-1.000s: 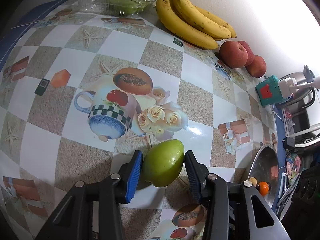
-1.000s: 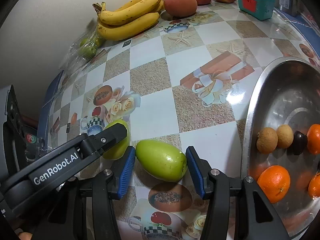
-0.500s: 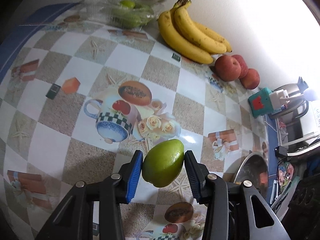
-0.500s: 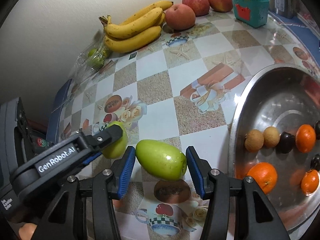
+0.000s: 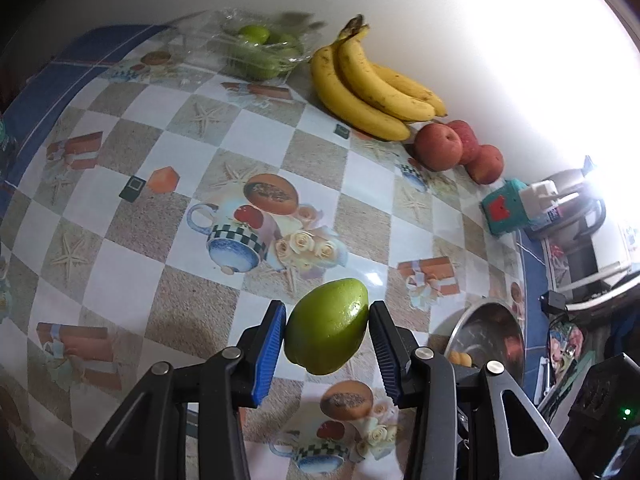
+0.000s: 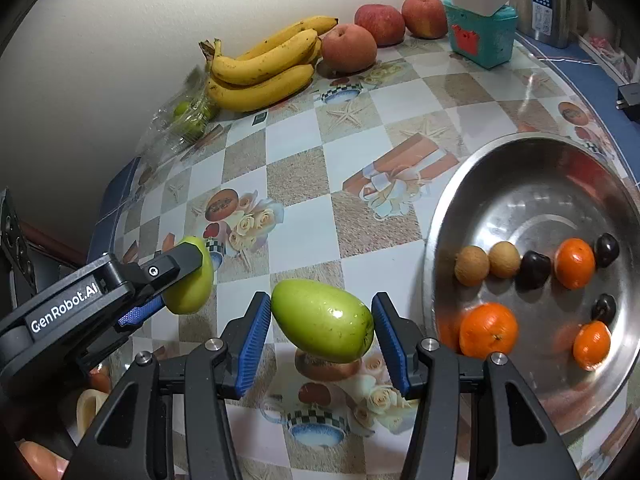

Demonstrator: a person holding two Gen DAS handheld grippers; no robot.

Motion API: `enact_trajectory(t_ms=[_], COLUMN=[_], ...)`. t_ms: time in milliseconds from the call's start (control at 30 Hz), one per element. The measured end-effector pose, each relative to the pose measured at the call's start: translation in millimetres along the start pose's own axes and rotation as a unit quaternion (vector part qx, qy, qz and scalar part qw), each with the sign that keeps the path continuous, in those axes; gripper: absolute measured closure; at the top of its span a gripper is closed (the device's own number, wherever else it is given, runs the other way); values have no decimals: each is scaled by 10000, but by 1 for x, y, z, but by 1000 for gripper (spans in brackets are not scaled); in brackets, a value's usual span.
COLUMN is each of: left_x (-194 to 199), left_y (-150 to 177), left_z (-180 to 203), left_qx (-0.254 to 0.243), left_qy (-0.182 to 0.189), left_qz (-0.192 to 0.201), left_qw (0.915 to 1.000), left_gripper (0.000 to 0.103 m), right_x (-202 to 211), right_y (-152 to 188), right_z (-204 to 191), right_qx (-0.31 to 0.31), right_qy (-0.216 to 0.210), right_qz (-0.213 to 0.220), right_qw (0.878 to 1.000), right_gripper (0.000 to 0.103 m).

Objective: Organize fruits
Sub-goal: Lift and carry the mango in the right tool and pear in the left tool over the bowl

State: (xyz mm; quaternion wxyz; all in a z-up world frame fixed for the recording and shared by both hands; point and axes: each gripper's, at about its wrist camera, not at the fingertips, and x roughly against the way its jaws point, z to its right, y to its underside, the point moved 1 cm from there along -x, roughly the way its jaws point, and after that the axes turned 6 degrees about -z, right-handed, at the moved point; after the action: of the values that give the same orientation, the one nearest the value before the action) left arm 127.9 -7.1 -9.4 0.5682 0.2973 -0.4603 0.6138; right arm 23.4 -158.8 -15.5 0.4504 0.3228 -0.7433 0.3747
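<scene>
My left gripper (image 5: 327, 326) is shut on a green fruit (image 5: 327, 326), held above the patterned tablecloth. In the right wrist view the same left gripper (image 6: 176, 280) shows at the left with its green fruit (image 6: 192, 284). My right gripper (image 6: 322, 320) is shut on a second, longer green fruit (image 6: 322, 320), also lifted off the table. A steel bowl (image 6: 500, 168) to the right holds oranges (image 6: 488, 330), brown longans (image 6: 472, 266) and dark fruits (image 6: 534, 270). Bananas (image 6: 264, 68) and red apples (image 6: 348, 48) lie along the wall.
A clear bag of small green fruits (image 5: 260, 54) lies at the back left by the wall. A teal box (image 6: 482, 38) with a white plug block on top and a steel kettle (image 6: 548, 0) stand at the back right. The bowl's rim (image 5: 486, 332) shows at lower right.
Both grippers have risen with their green fruits; the table and everything on it looks smaller and farther away. Neither grip has changed.
</scene>
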Motion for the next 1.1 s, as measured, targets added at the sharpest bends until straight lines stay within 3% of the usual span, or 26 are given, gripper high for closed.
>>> enact_trajectory(t_ms=[133, 500, 800, 1100], left_x=[3, -4, -20, -43], left_y=[10, 35, 65, 90], left_z=[15, 59, 109, 137], left_qx=[-161, -708, -1388, -1798], left_qy=[210, 216, 179, 186], left_qz=[-81, -276, -498, -831], left_qw=[9996, 9969, 9889, 9800], left_gripper=[57, 57, 57, 57], right_x=[10, 37, 44, 51], right_y=[7, 26, 49, 55], right_z=[7, 55, 115, 130], right_qx=[-82, -518, -1202, -1333], right_qy=[-106, 101, 194, 218], right_qz=[53, 183, 51, 92], right_qw=[9999, 9984, 9926, 9908], right_gripper=[49, 49, 49, 49])
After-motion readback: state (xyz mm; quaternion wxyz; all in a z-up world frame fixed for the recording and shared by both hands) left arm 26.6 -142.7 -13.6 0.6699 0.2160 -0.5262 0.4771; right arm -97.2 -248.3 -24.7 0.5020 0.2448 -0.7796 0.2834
